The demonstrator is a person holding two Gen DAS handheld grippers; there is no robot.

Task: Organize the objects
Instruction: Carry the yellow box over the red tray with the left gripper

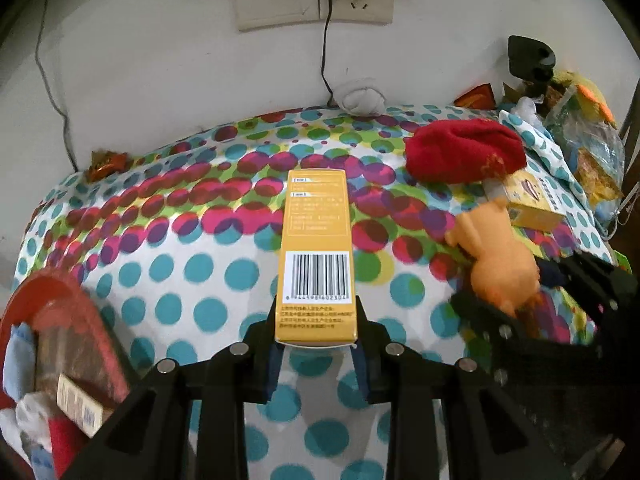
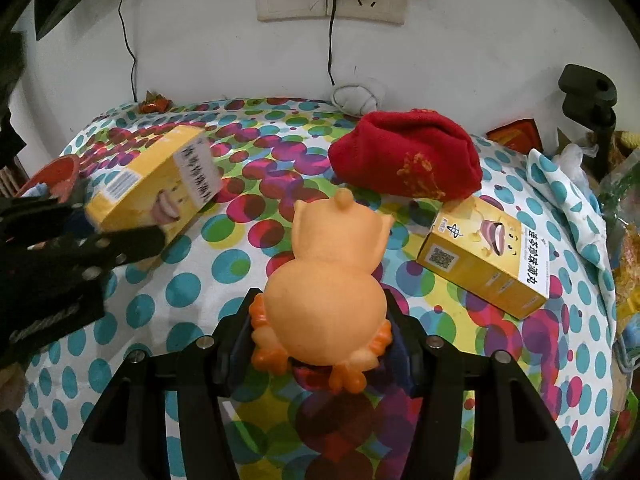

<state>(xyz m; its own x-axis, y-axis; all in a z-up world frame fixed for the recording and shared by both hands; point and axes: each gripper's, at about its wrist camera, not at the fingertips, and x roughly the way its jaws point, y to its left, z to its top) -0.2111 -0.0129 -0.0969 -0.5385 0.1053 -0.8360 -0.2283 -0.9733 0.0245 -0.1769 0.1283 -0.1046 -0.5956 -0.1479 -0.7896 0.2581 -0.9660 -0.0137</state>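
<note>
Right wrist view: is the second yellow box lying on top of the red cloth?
No, the second yellow box lies on the dotted tablecloth in front of the red cloth, its far end at the cloth's edge.

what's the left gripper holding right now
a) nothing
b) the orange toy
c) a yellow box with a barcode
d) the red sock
c: the left gripper has its fingers clamped on either side of the yellow box, barcode face up, while the orange toy sits in the right gripper.
</note>
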